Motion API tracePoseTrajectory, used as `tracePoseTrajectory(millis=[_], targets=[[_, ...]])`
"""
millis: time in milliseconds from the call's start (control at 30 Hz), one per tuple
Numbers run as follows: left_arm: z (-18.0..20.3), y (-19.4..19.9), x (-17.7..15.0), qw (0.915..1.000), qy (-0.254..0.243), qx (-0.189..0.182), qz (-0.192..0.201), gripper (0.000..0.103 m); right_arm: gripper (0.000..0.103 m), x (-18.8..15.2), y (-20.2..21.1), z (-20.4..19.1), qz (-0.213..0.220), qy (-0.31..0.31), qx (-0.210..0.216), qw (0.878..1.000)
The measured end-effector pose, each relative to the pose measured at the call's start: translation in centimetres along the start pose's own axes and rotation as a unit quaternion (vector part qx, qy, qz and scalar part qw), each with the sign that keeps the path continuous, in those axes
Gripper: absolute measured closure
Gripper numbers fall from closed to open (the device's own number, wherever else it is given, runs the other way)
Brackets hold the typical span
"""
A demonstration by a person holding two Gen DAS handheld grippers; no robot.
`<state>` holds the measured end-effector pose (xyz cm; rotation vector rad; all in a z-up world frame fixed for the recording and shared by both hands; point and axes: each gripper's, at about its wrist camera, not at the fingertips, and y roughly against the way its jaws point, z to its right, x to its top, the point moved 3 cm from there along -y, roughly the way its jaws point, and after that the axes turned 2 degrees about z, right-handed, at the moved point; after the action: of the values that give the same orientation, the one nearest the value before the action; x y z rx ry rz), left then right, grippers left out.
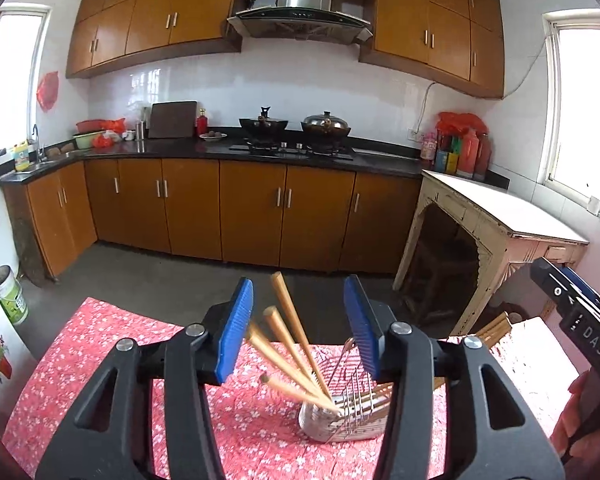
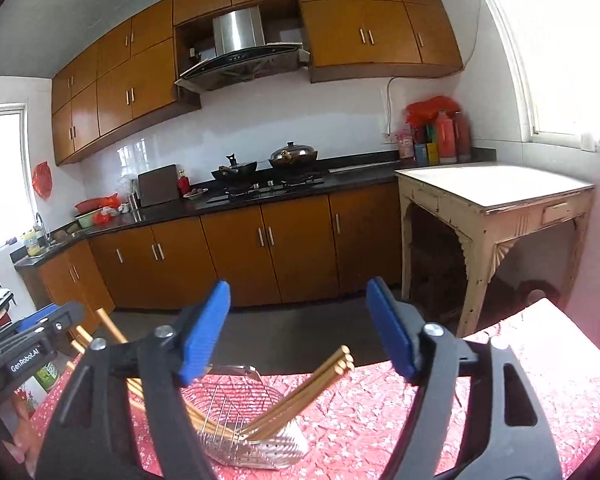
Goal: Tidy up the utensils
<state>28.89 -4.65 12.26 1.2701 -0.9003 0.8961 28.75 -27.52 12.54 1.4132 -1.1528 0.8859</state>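
Note:
A metal wire utensil holder (image 1: 348, 420) stands on the red floral tablecloth (image 1: 100, 360). Several wooden chopsticks (image 1: 288, 320) fan up and to the left out of it, and some of them are blurred. My left gripper (image 1: 300, 292) is open with these chopsticks in the gap between its blue pads, which do not press on them. In the right wrist view, a second bundle of chopsticks (image 2: 320, 380) leans to the right out of the holder (image 2: 256, 436). My right gripper (image 2: 299, 286) is open above this bundle. Each gripper shows at the edge of the other's view.
A worn cream side table (image 1: 500, 216) stands to the right beyond the cloth-covered table. Across the grey floor runs a dark counter (image 1: 220, 152) with a stove and two pans. A green and white bucket (image 1: 10, 294) sits on the floor at the left.

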Motion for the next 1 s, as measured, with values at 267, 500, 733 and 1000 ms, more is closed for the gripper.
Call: tracePoseTrajectory(millis=[267,500,733,1000], targets=[[-2.2,4.5,-2.8,0.9997,-0.011,0.016,0.016,0.014,0.004,-1.9,6.6,0.5,0.034,0.008,-0.012,0.999],[-4.7,8.7,-6.9,0.9984,-0.031,0.028,0.039,0.002,0.004,-5.4,11.6,-0.3,0.041,0.033,-0.012,0.999],[-6.1,12.0,-10.8,0.9984,-0.031,0.015,0.044,0.002,0.004,-10.3,15.6,-1.9,0.045,0.056,-0.007,0.997],[-6.2,13.9,-15.1,0.9986,-0.018,0.002,0.049,0.002,0.004,-14.5,18.1,-2.5,0.052,0.074,-0.014,0.996]])
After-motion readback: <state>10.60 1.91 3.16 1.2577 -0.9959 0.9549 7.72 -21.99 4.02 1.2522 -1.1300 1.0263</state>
